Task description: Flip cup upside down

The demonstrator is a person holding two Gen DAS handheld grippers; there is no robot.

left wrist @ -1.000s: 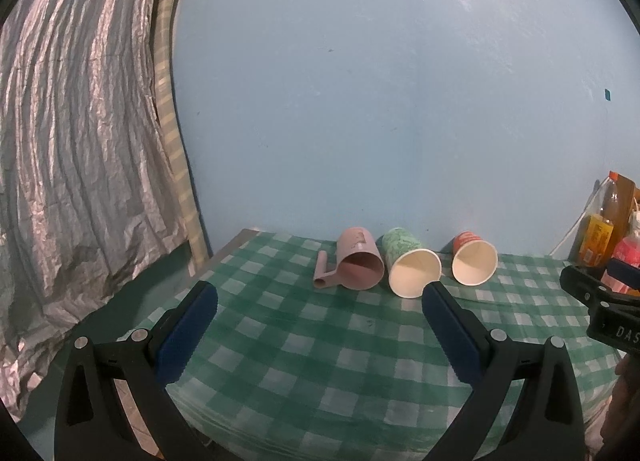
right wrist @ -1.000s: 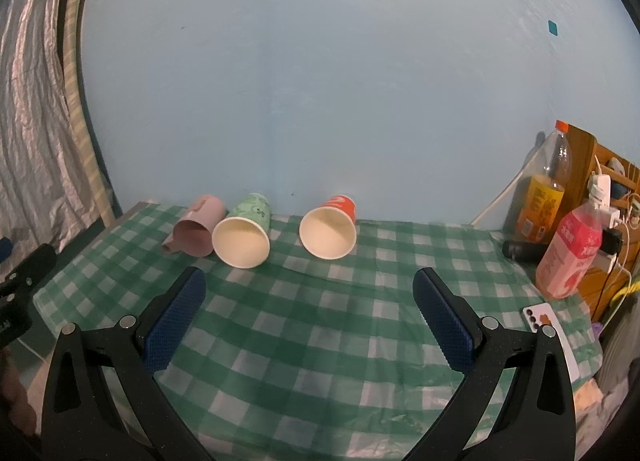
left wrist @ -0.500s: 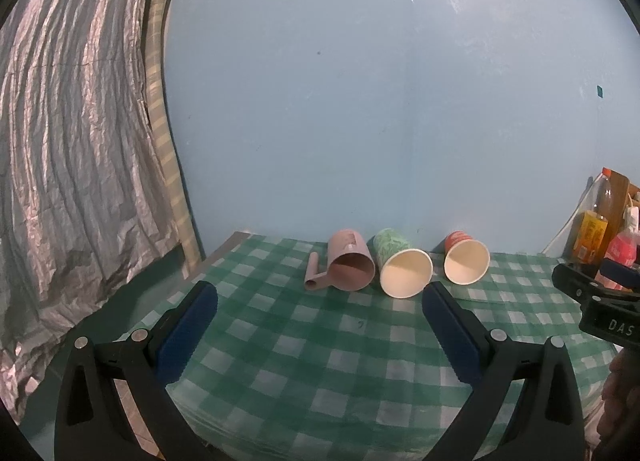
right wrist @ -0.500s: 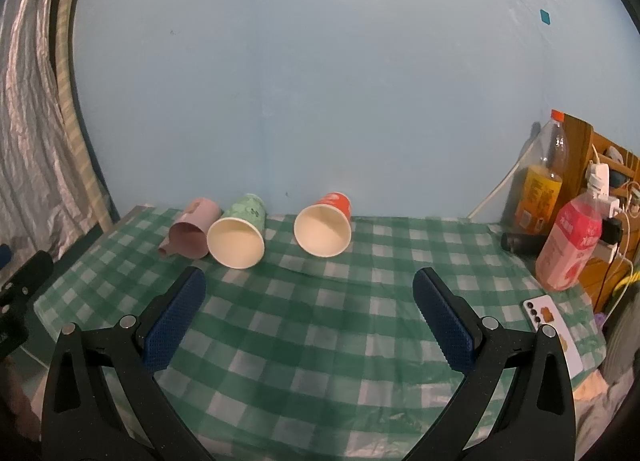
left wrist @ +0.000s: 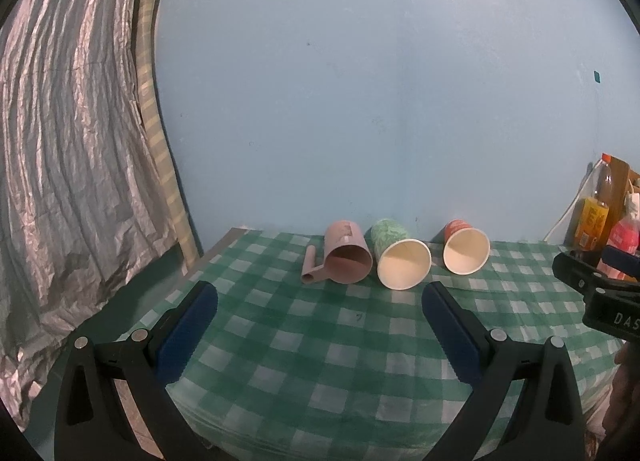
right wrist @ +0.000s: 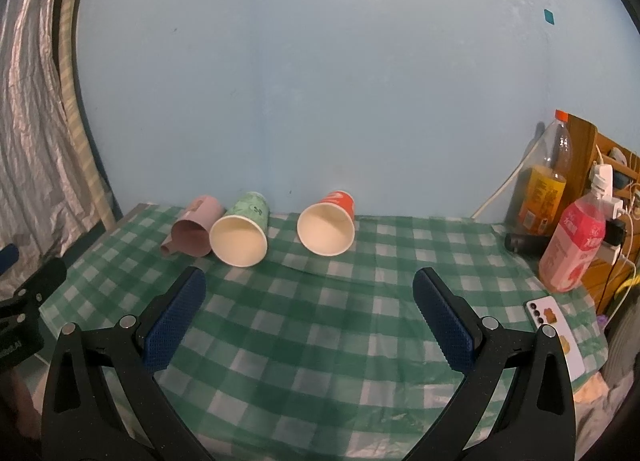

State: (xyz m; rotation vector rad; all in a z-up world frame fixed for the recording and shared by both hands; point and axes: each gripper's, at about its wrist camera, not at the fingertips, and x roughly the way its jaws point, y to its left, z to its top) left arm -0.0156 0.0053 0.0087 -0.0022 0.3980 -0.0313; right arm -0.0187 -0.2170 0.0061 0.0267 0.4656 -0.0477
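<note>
Three cups lie on their sides at the back of the green checked table (left wrist: 320,341), mouths toward me: a pink handled mug (left wrist: 346,253), a green paper cup (left wrist: 398,255) touching it, and a red paper cup (left wrist: 464,247) apart to the right. In the right wrist view the mug (right wrist: 194,231), green cup (right wrist: 242,231) and red cup (right wrist: 328,225) lie in the same order on the table (right wrist: 320,321). My left gripper (left wrist: 320,301) is open and empty, well short of the cups. My right gripper (right wrist: 310,287) is open and empty, also short of them.
An orange drink bottle (right wrist: 544,189), a pink drink bottle (right wrist: 572,237) and a black object (right wrist: 522,243) stand at the table's right end. A phone (right wrist: 554,329) lies near the right front edge. A silver curtain (left wrist: 60,161) hangs left. The blue wall is behind.
Both grippers have drawn back and risen slightly; the cups look smaller and farther. The cups have not moved. Both grippers stay open.
</note>
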